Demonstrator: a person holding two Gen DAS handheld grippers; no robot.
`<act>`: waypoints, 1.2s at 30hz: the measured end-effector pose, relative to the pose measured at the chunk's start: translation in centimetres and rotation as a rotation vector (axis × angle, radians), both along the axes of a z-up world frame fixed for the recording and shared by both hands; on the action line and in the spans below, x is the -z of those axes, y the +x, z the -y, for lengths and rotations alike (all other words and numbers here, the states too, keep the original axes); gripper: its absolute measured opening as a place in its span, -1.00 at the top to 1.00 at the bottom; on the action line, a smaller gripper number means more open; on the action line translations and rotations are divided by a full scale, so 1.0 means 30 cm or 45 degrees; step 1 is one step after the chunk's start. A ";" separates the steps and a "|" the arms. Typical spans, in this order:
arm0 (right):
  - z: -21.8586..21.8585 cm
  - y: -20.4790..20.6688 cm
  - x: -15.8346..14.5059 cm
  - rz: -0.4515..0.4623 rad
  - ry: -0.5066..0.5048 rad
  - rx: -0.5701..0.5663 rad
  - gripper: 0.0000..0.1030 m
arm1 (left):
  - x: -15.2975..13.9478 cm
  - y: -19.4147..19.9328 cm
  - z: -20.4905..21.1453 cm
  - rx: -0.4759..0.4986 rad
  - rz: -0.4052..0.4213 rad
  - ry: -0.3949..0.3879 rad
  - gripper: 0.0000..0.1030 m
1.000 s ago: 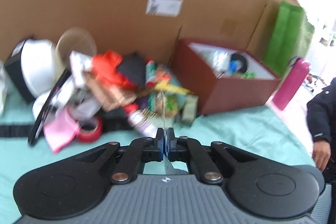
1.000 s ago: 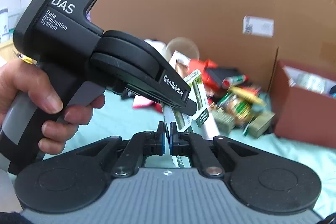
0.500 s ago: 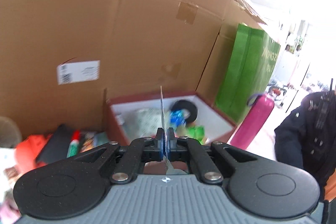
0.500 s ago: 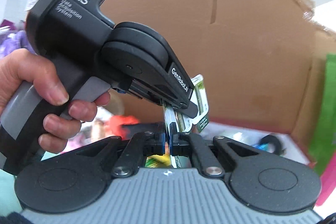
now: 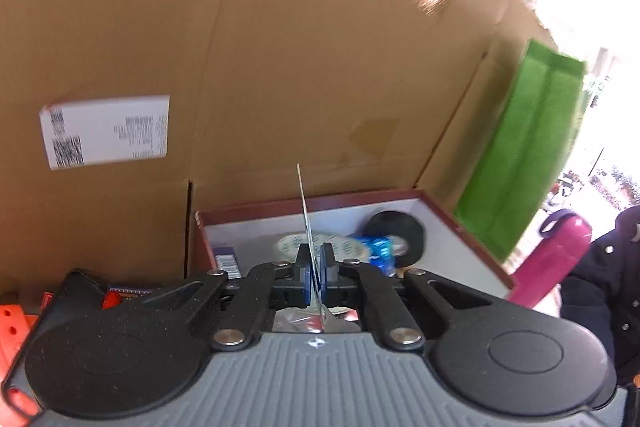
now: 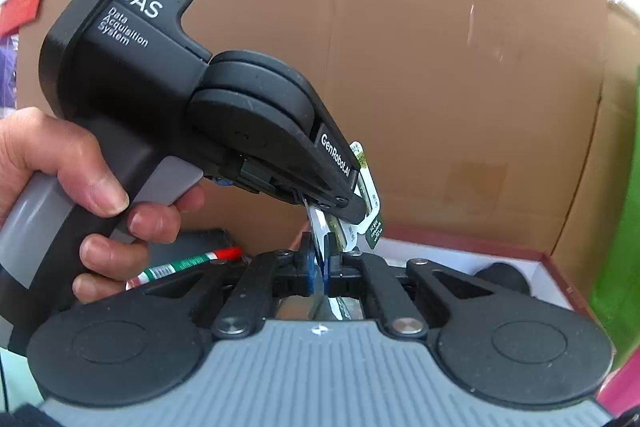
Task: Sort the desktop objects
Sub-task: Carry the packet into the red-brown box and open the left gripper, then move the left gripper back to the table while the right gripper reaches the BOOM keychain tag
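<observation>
Behind the box [image 5: 472, 227], cardboard [image 5: 320, 47] walls off the far side. Inside lie tape [image 5: 404, 235] and packets. Both grippers, left [image 5: 315, 269] and right [image 6: 318, 267], pinch one card [image 6: 362, 195].

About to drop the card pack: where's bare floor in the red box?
Red box: bare white floor on the right, between the black tape roll and the right wall. Middle is crowded: white roll, blue packet. Near-left floor is hidden.
</observation>
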State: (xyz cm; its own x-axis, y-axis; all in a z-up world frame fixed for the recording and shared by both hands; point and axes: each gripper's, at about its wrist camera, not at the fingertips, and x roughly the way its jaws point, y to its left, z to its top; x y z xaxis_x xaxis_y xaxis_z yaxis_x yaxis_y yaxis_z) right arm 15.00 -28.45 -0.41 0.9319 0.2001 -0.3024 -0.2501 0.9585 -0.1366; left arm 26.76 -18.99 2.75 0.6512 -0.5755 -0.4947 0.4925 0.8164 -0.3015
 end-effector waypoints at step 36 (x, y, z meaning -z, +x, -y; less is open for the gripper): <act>-0.033 -0.166 0.003 -0.103 -0.004 0.170 -0.81 | 0.035 -0.334 -0.298 -0.241 -0.047 0.039 -0.87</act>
State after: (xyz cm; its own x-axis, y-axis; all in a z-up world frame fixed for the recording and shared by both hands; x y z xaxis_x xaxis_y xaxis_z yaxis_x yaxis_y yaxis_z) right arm 10.01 -27.46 -0.50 0.9226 0.0749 -0.3783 -0.1307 0.9836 -0.1240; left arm 16.73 -10.04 1.69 0.7275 -0.4285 -0.5358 0.3182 0.9026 -0.2898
